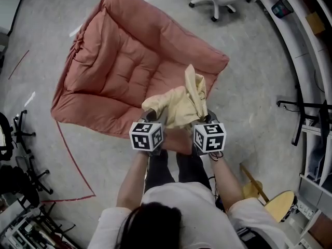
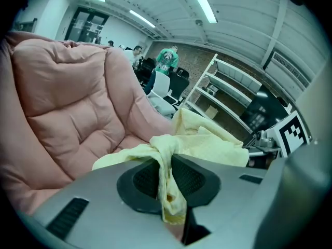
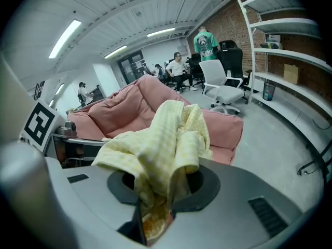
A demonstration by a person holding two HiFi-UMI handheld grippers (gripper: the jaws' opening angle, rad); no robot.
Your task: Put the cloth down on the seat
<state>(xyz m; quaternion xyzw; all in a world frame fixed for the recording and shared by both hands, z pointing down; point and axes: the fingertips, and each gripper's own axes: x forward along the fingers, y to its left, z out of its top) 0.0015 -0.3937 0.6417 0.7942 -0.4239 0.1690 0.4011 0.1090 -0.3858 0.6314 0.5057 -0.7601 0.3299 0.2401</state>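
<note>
The left gripper (image 1: 150,113) is clamped nearly closed on one bunched end of the yellow cloth (image 1: 179,105), which is held over the near right edge of the pink seat (image 1: 114,61). The cloth's long axis runs side to side, and a loose fold points away from the person. The right gripper (image 1: 204,117) pinches the other end, its jaws slightly wider. This looks like the carry step. Next, the cloth needs moving forward, lowering, and releasing from both grips.

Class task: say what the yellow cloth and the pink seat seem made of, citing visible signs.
The cloth looks like thin woven cotton, matte: faint check pattern, limp folds. The seat looks like stuffed matte fabric, possibly microfibre: puffy quilted panels, stitched seams.
</note>
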